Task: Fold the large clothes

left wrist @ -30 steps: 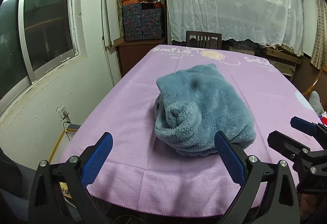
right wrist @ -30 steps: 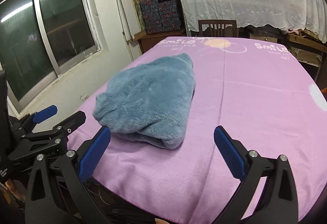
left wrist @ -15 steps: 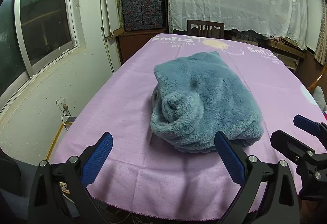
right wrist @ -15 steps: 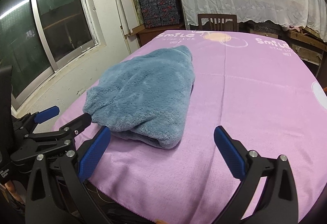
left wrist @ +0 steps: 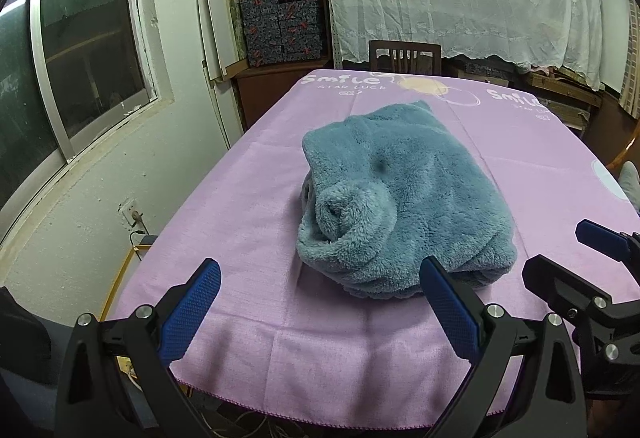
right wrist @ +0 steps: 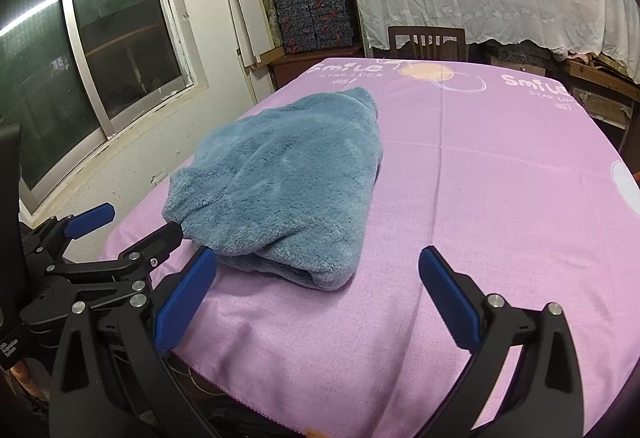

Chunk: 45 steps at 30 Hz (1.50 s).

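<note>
Fleecy blue garment (left wrist: pixel 404 198) sits bundled on the near left of the purple tablecloth (left wrist: pixel 280 318), nearer both cameras than 1 second ago, as the left gripper (left wrist: pixel 320 312) and right gripper (right wrist: pixel 316 298) close in, jaws spread and empty.

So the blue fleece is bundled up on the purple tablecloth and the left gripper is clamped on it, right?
Not clamped: the left wrist view shows the left gripper open, short of the blue fleece. The fleece is indeed bundled on the purple tablecloth.
</note>
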Each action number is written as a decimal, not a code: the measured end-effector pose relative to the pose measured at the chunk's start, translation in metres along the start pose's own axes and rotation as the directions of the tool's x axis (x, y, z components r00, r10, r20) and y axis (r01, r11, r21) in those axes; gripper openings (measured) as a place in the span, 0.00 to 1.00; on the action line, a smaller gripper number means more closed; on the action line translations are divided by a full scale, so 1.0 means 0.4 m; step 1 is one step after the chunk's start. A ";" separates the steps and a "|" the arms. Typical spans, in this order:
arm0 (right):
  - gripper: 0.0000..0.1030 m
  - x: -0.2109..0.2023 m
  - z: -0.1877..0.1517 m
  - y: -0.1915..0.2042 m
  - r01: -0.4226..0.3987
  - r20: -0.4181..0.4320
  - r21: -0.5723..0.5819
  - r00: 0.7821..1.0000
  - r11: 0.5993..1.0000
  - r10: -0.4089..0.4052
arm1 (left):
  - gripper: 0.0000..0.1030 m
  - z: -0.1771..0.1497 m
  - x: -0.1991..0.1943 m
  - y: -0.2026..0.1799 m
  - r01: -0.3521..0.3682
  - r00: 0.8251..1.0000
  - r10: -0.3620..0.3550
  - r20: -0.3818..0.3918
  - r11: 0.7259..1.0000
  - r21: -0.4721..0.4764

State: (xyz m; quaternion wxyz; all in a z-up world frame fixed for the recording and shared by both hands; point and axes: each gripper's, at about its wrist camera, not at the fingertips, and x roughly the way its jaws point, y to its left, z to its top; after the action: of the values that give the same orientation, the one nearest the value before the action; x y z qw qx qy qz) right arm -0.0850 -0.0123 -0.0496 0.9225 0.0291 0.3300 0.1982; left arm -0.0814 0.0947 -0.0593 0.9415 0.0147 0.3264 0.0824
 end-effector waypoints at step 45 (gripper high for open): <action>0.96 0.004 -0.002 0.003 -0.010 -0.013 -0.004 1.000 1.000 0.010 | 0.97 -0.002 0.004 0.004 -0.003 1.000 0.003 -0.014 1.000 0.013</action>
State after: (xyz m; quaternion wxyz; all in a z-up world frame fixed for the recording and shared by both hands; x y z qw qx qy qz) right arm -0.0848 -0.0106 -0.0508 0.9194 0.0276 0.3355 0.2037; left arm -0.0810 0.0965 -0.0609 0.9390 0.0205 0.3333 0.0818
